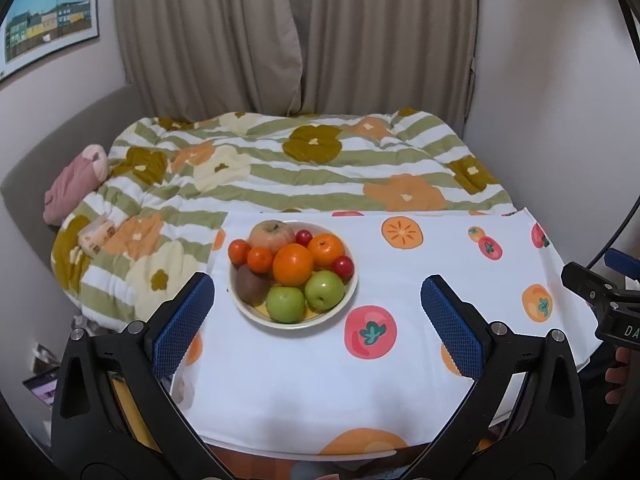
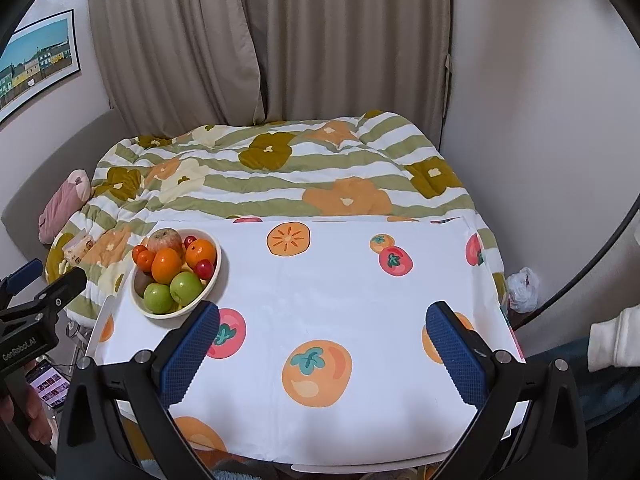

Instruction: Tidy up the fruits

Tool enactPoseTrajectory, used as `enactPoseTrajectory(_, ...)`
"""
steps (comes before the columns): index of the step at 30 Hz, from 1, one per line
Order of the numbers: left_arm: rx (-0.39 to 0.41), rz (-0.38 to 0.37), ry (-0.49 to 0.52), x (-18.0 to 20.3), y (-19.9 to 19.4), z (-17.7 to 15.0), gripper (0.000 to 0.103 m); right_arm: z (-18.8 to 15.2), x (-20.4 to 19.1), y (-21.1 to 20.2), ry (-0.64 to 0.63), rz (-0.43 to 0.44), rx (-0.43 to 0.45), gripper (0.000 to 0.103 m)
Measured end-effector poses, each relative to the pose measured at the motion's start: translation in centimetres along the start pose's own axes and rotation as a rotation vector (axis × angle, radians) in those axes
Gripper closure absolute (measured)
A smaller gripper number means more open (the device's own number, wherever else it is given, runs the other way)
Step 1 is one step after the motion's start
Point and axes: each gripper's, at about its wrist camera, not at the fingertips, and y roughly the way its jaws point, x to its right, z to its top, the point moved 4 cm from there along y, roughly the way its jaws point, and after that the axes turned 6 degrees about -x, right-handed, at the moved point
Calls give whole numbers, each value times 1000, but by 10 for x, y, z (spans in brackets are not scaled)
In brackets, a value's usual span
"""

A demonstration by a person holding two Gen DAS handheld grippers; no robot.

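Note:
A cream bowl [image 1: 347,300] stands on the white fruit-print tablecloth [image 1: 420,264], at its left end in the right wrist view [image 2: 212,276]. It holds two green apples [image 1: 325,290], oranges [image 1: 293,264], a pale apple [image 1: 271,234], a brown kiwi [image 1: 251,286], small tangerines and red cherry-like fruits [image 1: 343,266]. My left gripper [image 1: 316,322] is open and empty, just in front of the bowl. My right gripper [image 2: 322,346] is open and empty over the cloth, right of the bowl.
A bed with a striped flower quilt [image 1: 304,168] lies behind the table, with a pink cushion [image 1: 76,184] and a small box [image 1: 96,236] at its left. Curtains [image 1: 296,36] hang behind. A phone [image 2: 48,382] and a plastic bag [image 2: 522,286] lie beside the table.

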Motion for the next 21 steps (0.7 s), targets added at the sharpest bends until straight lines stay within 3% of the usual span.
enactPoseTrajectory(21,15,3,14,5,-4,4,0,0,5,-4,14,-5,14,0)
